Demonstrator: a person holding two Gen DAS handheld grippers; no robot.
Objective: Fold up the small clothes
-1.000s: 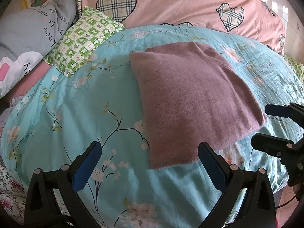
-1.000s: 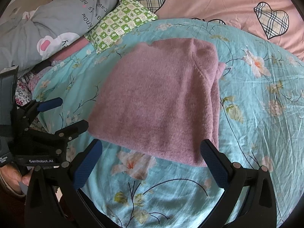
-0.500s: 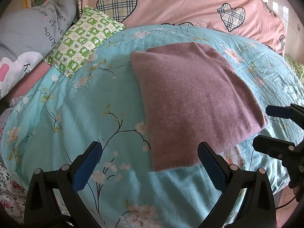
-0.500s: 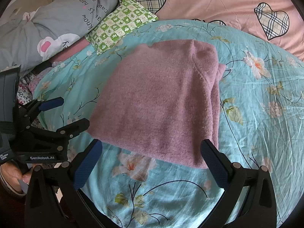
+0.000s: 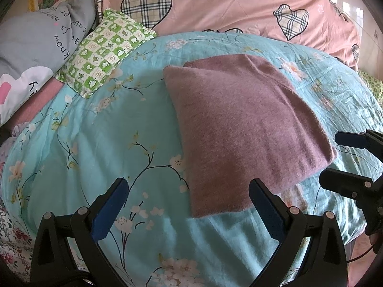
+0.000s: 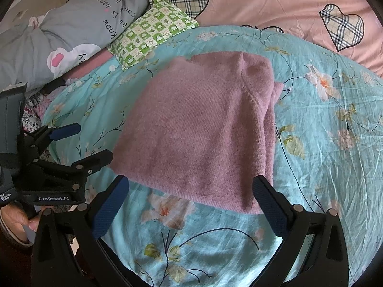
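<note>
A mauve knit sweater (image 5: 244, 129) lies folded into a flat rectangle on the turquoise floral bedspread (image 5: 100, 143); it also shows in the right wrist view (image 6: 203, 138). My left gripper (image 5: 189, 205) is open and empty, held just short of the sweater's near left corner. My right gripper (image 6: 191, 203) is open and empty, held at the sweater's near edge. Each gripper shows in the other's view, the right one (image 5: 344, 162) at the sweater's right corner and the left one (image 6: 81, 143) at its left corner, both apart from the cloth.
A green checked pillow (image 5: 105, 50) lies at the back left. A grey printed quilt (image 5: 31, 47) is bunched further left. A pink duvet with plaid hearts (image 5: 227, 7) runs along the back. The bed's edge drops off at the near left (image 6: 31, 119).
Both grippers have drawn back very slightly from the sweater; it sits a touch further off in both views. The sweater itself has not moved.
</note>
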